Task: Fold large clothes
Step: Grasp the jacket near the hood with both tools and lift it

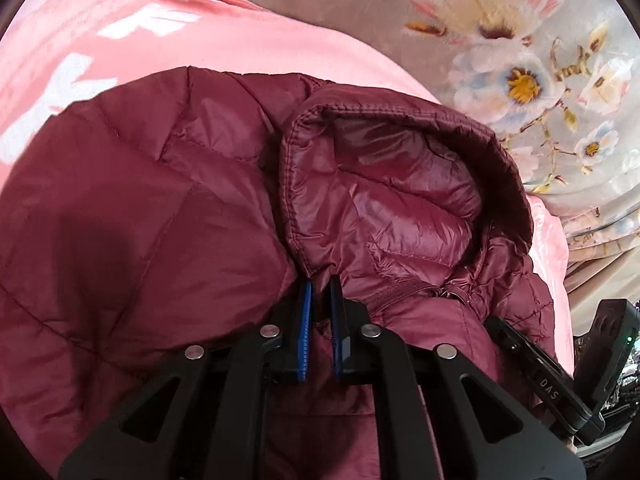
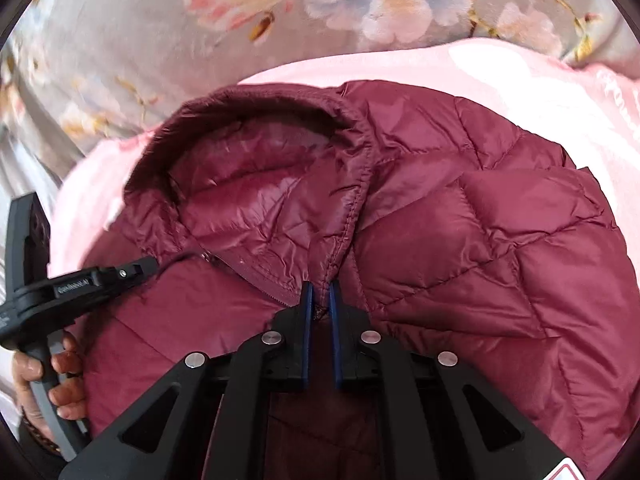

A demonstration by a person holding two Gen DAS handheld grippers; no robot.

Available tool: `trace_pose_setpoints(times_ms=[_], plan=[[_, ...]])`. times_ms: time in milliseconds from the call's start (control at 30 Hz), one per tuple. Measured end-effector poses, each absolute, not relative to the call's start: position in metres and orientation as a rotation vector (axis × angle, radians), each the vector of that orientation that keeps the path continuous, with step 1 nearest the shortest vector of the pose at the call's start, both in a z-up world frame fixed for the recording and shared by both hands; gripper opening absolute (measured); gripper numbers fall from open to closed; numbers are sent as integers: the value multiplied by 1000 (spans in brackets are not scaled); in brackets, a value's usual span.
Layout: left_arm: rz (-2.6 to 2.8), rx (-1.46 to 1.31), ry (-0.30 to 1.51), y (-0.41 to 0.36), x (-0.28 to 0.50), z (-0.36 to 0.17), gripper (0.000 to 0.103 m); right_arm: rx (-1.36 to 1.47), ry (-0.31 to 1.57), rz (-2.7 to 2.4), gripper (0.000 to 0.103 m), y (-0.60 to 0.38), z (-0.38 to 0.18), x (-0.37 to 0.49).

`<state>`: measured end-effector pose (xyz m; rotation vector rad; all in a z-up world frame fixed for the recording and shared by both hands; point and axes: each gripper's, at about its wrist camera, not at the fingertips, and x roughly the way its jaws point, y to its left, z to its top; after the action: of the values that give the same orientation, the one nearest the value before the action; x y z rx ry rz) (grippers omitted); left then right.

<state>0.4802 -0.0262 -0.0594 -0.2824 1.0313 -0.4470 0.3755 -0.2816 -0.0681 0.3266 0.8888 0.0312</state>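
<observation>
Jacket: your maroon quilted puffer jacket (image 1: 140,208) lies on top of a pink garment (image 1: 120,48), which sits on a floral bedspread (image 1: 540,60).
Hood: the hood (image 1: 400,184) is at the far end of the jacket from both cameras, its opening turned up so you see the shiny lining. In the left wrist view it is to the right of centre; in the right wrist view (image 2: 256,176) it is to the left of centre.
Long axis: the pictures show only the hood and shoulder part, so you cannot tell the full run of the jacket. The hood points away from you.
Zipper: the top of the zipper (image 1: 404,292) lies just below the hood, between your two tools.
Left tool: your left tool (image 1: 320,284) is clenched on a pinch of jacket fabric at the base of the hood's stitched rim, its blue pads close together with cloth between them.
Right tool: your right tool (image 2: 319,286) is clamped the same way on the hood seam on the other side of the collar.
Cross views: the right tool's body (image 1: 560,384) shows at the lower right of the left wrist view. Your left hand (image 2: 48,376) on its grip shows at the lower left of the right wrist view.
Surface: the bedspread is grey with large white, pink and yellow flowers, and is rumpled at the edges.
Room: nothing beyond the bed is clear.
</observation>
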Motion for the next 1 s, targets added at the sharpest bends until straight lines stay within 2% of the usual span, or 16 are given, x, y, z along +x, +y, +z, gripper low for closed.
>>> trace_pose_setpoints(times_ms=[400,567,633,667,700,733,767,833,933,1000], plan=[[-453,-242,951,-28,472,-63,10,399,875,66,5,-295,-74,374],[-457,-270,1017,-9,461,-45,11,481,916,77,18,-308,-49,352],[-456,-289,1011,2,458,-24,9,522,891,100,18,-314,-29,347],[-462,-304,1005,5,459,-17,10,544,876,109,22,-316,-21,346],[-477,-343,996,9,463,-5,12,591,850,127,36,-320,-9,349],[-496,-415,988,13,471,8,23,652,821,151,46,-324,0,354],[-507,-481,983,13,479,16,43,722,791,173,61,-328,5,362],[-512,-606,982,13,496,25,63,817,751,184,61,-330,9,379],[-481,-779,1021,3,532,21,68,972,724,190,61,-333,1,416],[-453,-858,1079,-5,553,7,68,1080,744,184,61,-337,-12,436]])
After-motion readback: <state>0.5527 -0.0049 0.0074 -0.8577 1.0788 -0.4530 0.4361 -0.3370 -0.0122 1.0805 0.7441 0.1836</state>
